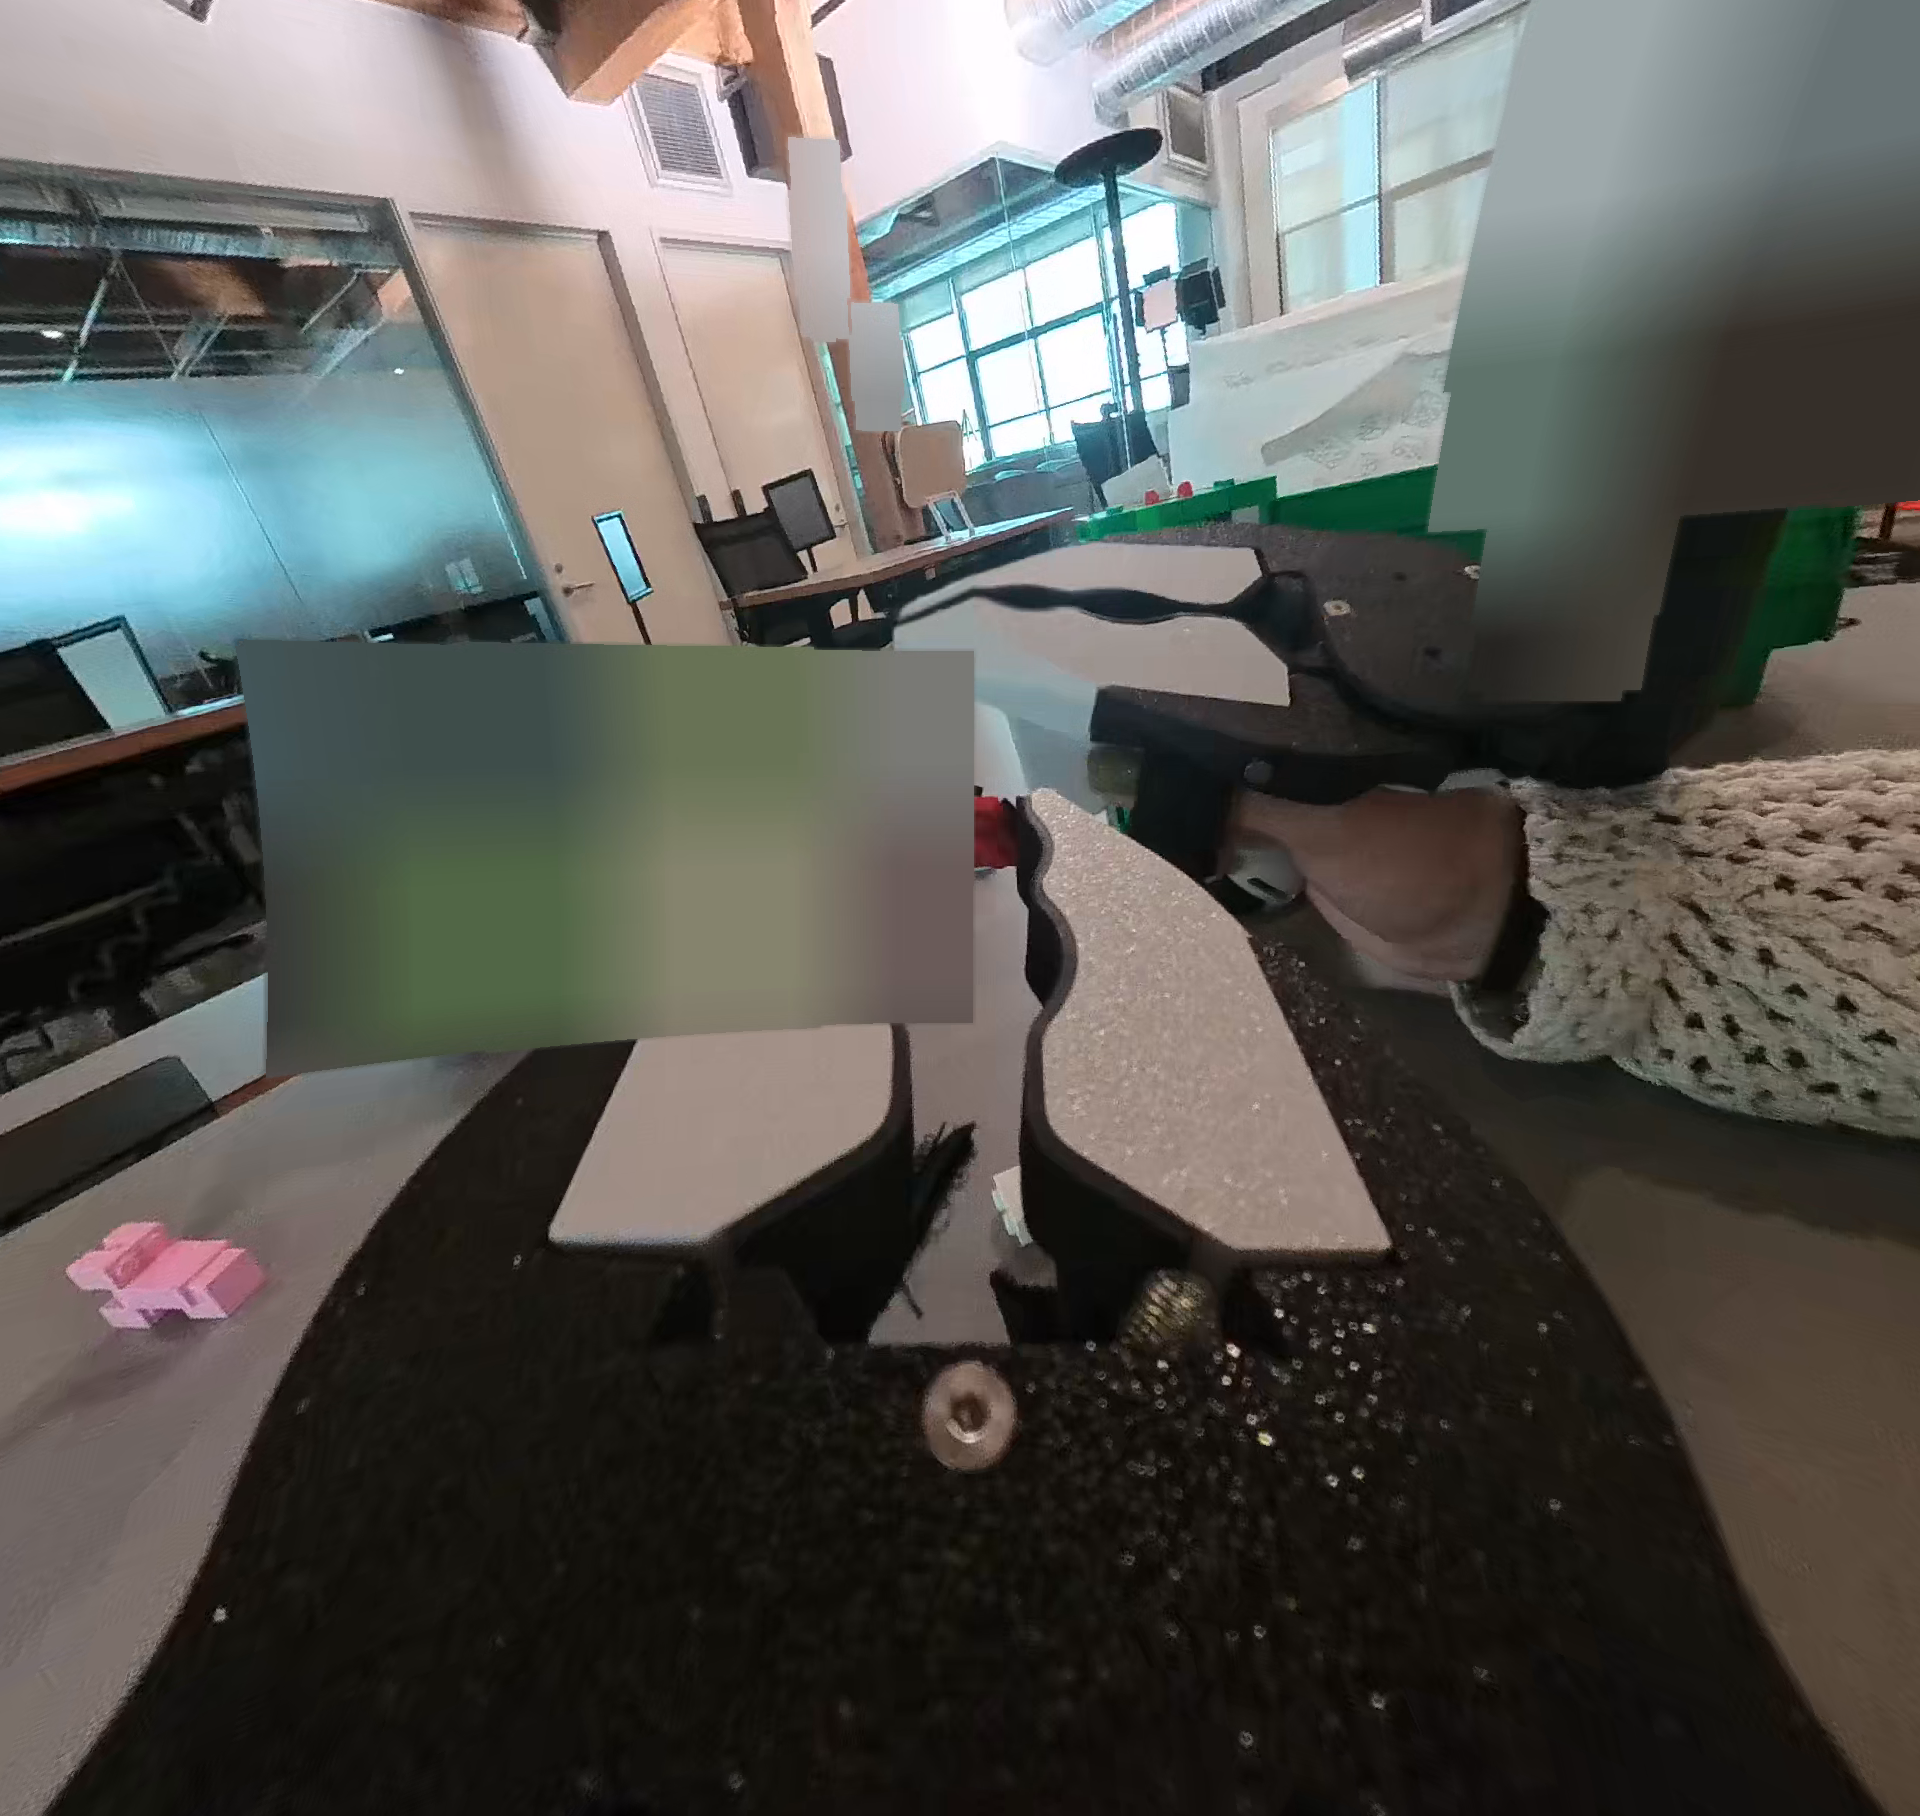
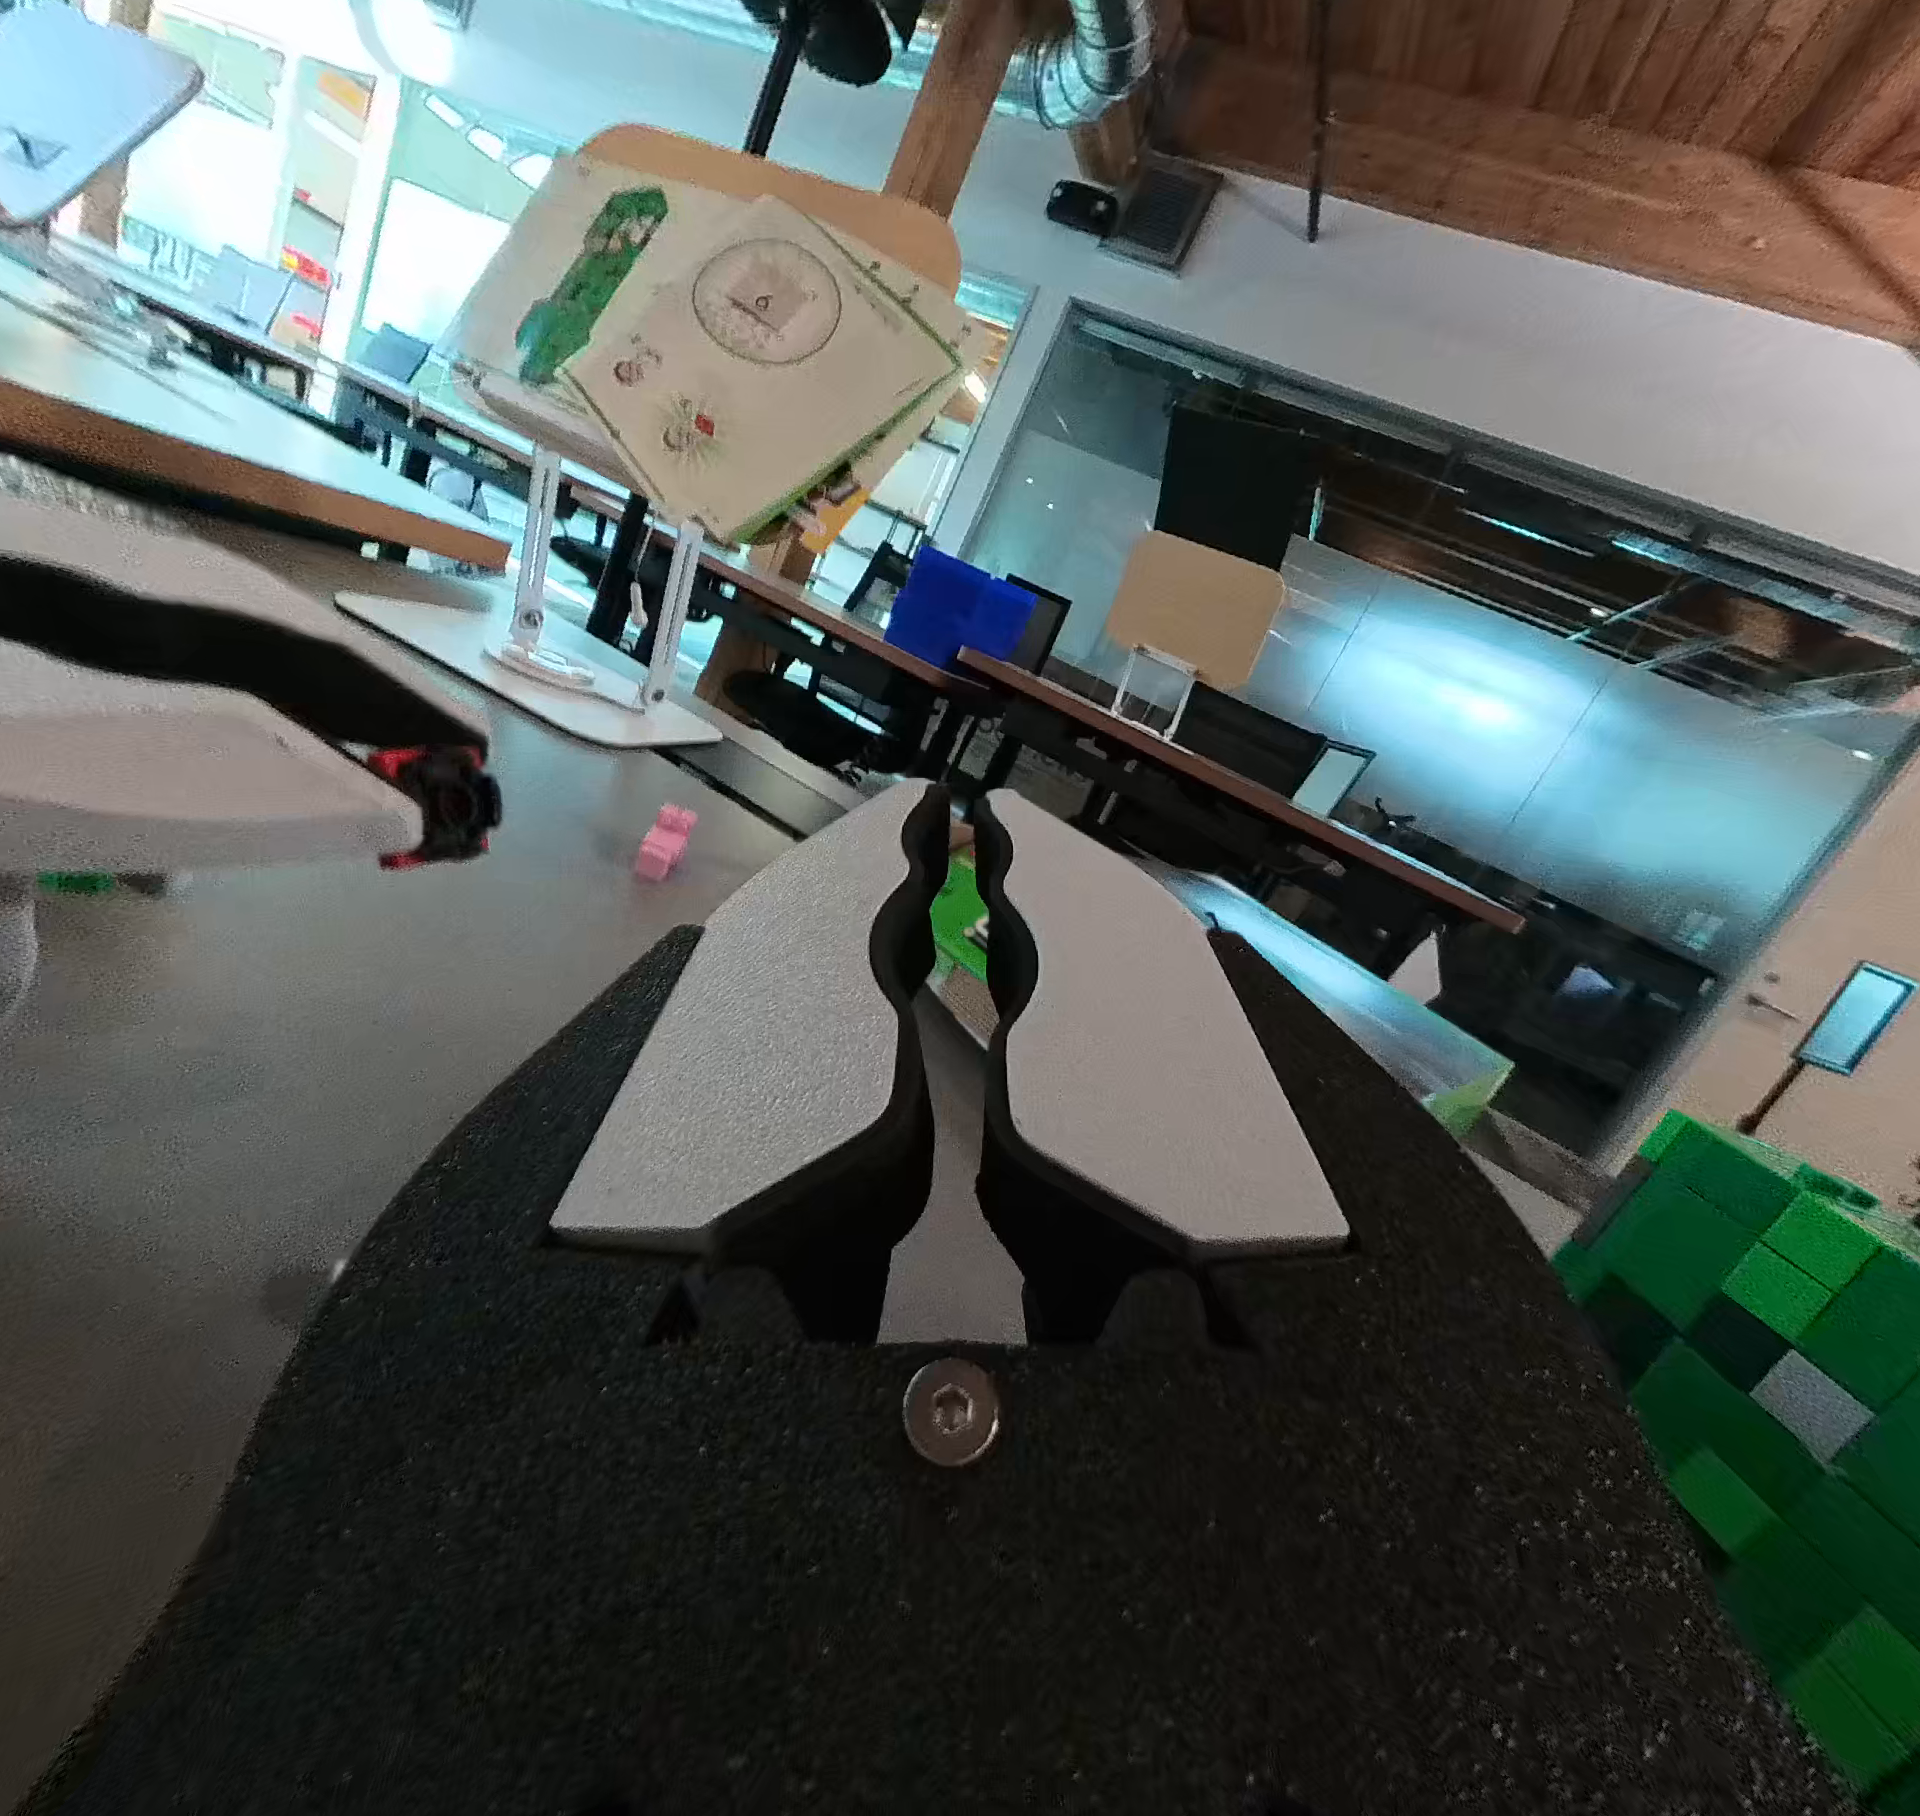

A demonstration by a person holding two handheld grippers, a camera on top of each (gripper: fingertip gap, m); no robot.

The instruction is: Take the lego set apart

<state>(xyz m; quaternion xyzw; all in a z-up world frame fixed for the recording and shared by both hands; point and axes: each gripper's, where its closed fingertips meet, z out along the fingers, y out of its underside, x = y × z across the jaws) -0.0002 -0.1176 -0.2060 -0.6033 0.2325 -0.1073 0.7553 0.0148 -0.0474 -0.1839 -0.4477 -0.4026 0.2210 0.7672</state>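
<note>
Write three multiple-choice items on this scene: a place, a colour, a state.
1. Where is the pink piece? A on the table; B in the right gripper; C on the booklet stand.
2. What colour is the small piece at the tips of the left gripper? A blue; B red and black; C yellow.
3. How is the left gripper? A wide open; B shut on the small piece; C lying on the table.
Key: A, it lies loose on the grey table; B, red edges show around a black core; B, both fingers close on it above the table.
</note>
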